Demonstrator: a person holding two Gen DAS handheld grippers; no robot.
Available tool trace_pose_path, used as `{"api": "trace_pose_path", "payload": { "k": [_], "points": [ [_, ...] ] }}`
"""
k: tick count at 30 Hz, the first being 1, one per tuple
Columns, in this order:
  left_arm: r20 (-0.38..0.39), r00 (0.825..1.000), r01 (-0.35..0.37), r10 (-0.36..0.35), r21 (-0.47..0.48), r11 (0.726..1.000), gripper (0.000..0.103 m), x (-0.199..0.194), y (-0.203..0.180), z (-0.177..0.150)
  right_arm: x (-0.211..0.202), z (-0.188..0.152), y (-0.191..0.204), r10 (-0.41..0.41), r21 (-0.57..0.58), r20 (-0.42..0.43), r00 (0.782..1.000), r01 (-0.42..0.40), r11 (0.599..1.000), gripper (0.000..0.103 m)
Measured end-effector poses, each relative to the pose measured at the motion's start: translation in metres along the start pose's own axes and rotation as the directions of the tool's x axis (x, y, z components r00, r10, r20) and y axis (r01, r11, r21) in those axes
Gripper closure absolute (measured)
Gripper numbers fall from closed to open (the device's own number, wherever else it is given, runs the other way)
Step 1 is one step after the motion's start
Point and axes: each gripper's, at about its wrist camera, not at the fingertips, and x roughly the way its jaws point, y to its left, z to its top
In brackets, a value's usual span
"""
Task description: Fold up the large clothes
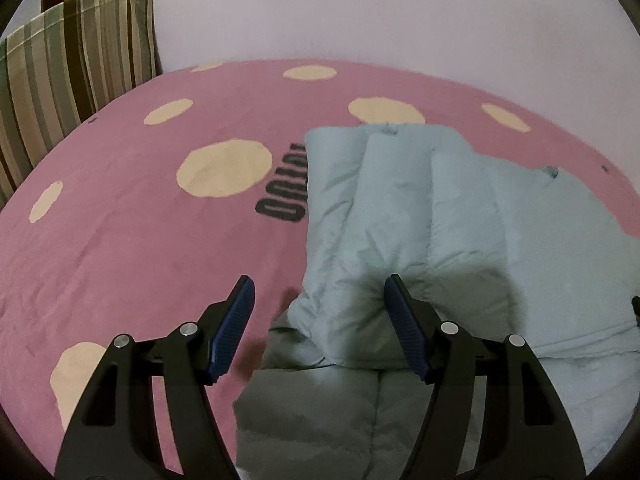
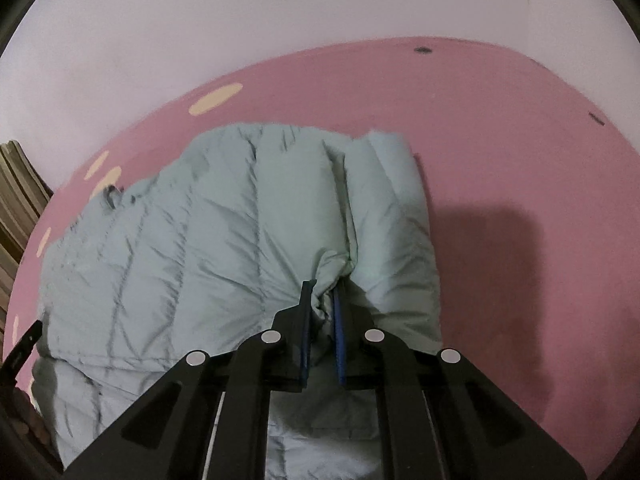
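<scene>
Pale blue puffer jacket (image 2: 200, 248) is lying on the bed, on a pink blanket (image 1: 120, 260) with cream dots and dark lettering. It is sitting right of centre in the left wrist view, with its far end reaching toward the wall.

Fold state: the sides are looking already turned in, with a padded roll (image 2: 392, 208) lying along the jacket's right edge and a similar flap (image 1: 344, 200) on the left. The near end is bunching up in loose layers, so I'd call it partly folded; the lengthwise fold is looking not yet done.

Right gripper (image 2: 322, 300) is clamping a pinch of jacket fabric near the inner edge of that roll, jaws nearly closed on it. Left gripper (image 1: 318, 296) is hovering over the near-left corner of the jacket, jaws standing open, nothing between them; one pad (image 1: 230, 328) is sitting over the blanket, the other over fabric.

Surroundings: a striped cushion (image 1: 72, 72) is leaning at the far left, well apart from the jacket. A plain wall (image 1: 400, 8) is running behind the bed. Nothing is blocking the fold path; the puffy fill is likely springing back and resisting a flat crease.
</scene>
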Motion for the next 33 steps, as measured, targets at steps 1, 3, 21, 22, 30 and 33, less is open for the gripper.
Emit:
{"api": "trace_pose_path", "payload": {
  "k": [1, 3, 21, 22, 30, 33],
  "points": [
    [-0.008, 1.000, 0.000, 0.000, 0.000, 1.000, 0.036, 0.002, 0.000, -0.001, 0.000, -0.002, -0.003, 0.000, -0.003, 0.004, 1.000, 0.000, 1.000, 0.092],
    [-0.022, 1.000, 0.004, -0.004, -0.002, 1.000, 0.036, 0.006, 0.001, -0.002, 0.000, -0.001, -0.002, -0.004, -0.015, 0.005, 1.000, 0.004, 1.000, 0.090],
    [-0.020, 0.999, 0.042, -0.042, -0.002, 0.999, 0.036, 0.023, -0.030, 0.041, -0.006, 0.048, 0.040, -0.002, -0.157, 0.088, 0.996, 0.016, 0.988, 0.045],
    [-0.034, 0.999, 0.023, -0.023, 0.011, 1.000, 0.036, 0.031, -0.033, 0.041, 0.001, 0.046, 0.042, -0.009, -0.163, 0.073, 0.997, 0.021, 0.986, 0.045],
    [-0.072, 0.997, -0.023, 0.027, 0.063, 0.998, 0.034, 0.062, -0.040, 0.030, 0.041, 0.029, 0.041, -0.059, -0.211, 0.010, 0.998, 0.060, 0.976, 0.044],
    [-0.068, 0.997, -0.022, 0.026, 0.061, 0.998, 0.034, 0.062, -0.039, 0.031, 0.038, 0.028, 0.040, -0.062, -0.215, 0.014, 0.998, 0.064, 0.975, 0.044]
  ]
}}
